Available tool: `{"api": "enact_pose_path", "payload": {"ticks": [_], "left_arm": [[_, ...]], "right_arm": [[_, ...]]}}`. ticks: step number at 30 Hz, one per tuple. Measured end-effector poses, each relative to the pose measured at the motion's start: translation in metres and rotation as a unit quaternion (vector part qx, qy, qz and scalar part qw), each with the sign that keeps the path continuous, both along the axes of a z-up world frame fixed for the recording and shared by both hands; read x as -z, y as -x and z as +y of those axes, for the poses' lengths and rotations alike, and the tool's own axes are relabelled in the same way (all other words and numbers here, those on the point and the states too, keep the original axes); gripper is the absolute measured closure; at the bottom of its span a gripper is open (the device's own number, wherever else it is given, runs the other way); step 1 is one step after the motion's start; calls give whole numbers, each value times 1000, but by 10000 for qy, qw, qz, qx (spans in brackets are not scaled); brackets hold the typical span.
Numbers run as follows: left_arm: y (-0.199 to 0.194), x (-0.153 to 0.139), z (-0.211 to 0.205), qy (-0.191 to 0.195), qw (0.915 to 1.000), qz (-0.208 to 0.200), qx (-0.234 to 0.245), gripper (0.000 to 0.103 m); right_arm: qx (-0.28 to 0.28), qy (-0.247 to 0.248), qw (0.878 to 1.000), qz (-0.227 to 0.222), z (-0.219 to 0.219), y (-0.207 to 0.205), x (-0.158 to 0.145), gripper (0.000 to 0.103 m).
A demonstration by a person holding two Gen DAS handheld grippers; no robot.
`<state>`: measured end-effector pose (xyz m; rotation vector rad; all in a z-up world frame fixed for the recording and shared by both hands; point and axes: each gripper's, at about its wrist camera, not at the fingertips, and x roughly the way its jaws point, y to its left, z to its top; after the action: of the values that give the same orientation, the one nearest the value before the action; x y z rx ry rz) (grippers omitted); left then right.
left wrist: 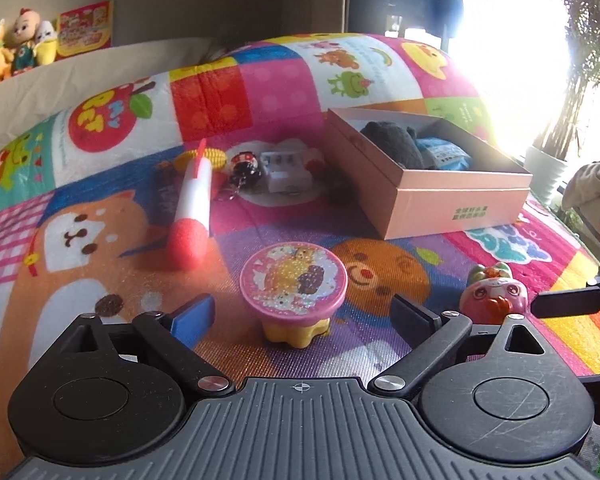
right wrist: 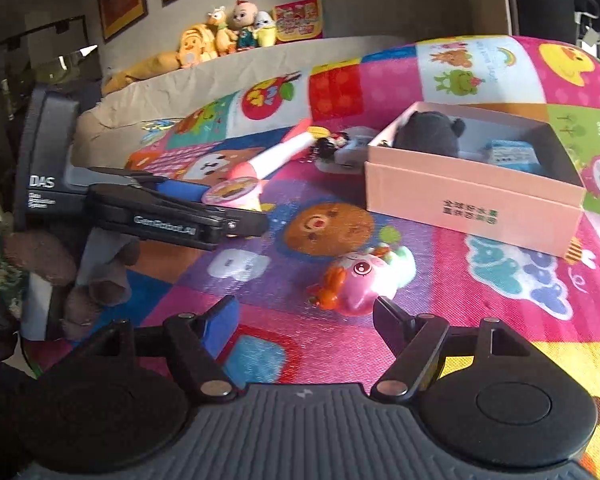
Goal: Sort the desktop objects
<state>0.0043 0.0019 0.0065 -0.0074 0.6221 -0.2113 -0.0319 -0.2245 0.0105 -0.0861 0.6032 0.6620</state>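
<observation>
Your left tongs (left wrist: 302,314) spread around the pink-lidded cup (left wrist: 293,285), right tongs (right wrist: 306,316) spread before the pink toy (right wrist: 360,280), ready for boxing

Black grippers (left wrist: 302,316), grey ribbed bases, silver screws (one blue pad ea.), "GenRobot.AI" mark.

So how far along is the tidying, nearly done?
Barely started. The pink box already holds a dark plush and a blue packet. Both grippers are open and empty: the left gripper lines up on the pink-lidded cup, the right gripper on the pink toy. The foam rocket and small trinkets still wait.
</observation>
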Motion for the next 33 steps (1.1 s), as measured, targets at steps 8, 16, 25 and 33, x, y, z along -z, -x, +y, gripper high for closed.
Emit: {"api": "enact_pose_path", "payload": {"ticks": [8, 16, 25, 33], "left_arm": [[7, 9, 6, 391, 9983, 415, 94, 1], [8, 11, 4, 379, 9982, 450, 108, 0], [10, 5, 4, 167, 9995, 158, -223, 0], [-10, 1, -12, -414, 9990, -116, -153, 31]], "right_arm": [[420, 413, 9965, -596, -6, -13, -12, 14], [16, 514, 9987, 54, 2, -50, 12, 14], [221, 582, 9979, -158, -3, -33, 6, 31], [547, 476, 9971, -218, -21, -7, -8, 31]]}}
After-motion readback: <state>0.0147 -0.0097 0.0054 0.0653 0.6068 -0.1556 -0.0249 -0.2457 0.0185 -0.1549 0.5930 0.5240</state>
